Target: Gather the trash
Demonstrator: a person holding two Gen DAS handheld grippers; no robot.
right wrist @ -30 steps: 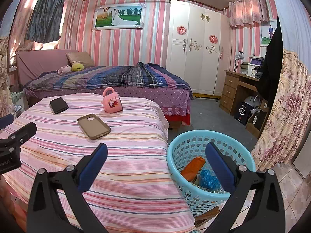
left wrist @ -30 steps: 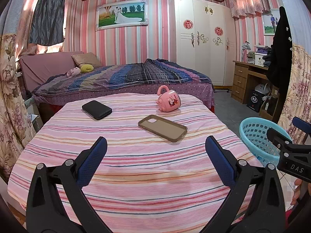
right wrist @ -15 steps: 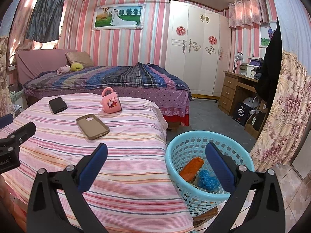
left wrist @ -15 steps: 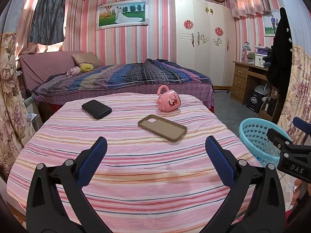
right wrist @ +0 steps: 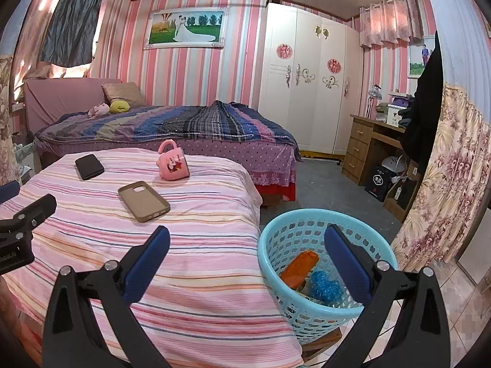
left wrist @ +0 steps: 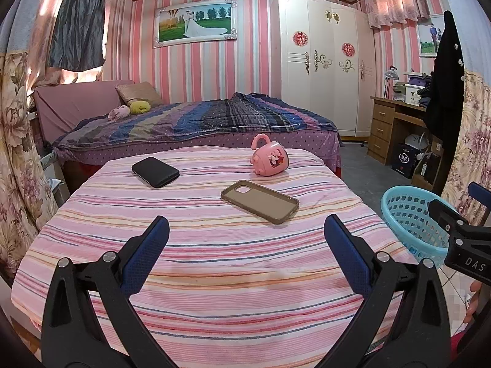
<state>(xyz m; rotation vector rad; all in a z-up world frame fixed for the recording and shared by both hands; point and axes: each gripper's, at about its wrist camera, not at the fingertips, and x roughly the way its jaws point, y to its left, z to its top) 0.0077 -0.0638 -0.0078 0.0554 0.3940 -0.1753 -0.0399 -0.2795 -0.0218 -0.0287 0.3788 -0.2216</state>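
A light blue plastic basket [right wrist: 310, 239] stands just past the right edge of the striped table [right wrist: 190, 263]; an orange wrapper [right wrist: 299, 265] and a crumpled blue wrapper [right wrist: 325, 285] lie inside it. The same basket [left wrist: 411, 214] shows at the right in the left wrist view. My right gripper [right wrist: 247, 245] hangs open over the table's right edge and the basket's rim, holding nothing. Over the near middle of the table [left wrist: 214, 245] my left gripper [left wrist: 245, 236] is open and empty.
On the table lie a tan phone case [left wrist: 259, 201], a black phone [left wrist: 155, 171] and a pink mug on its side [left wrist: 270, 158]. A bed [left wrist: 196, 122] stands behind, a white wardrobe [left wrist: 325, 61] and wooden desk [left wrist: 389, 128] at the right, floral curtains at both sides.
Both views have shifted only slightly; the right gripper has drifted a little, so the basket sits marginally further left in its view. Both grippers stay open and empty.
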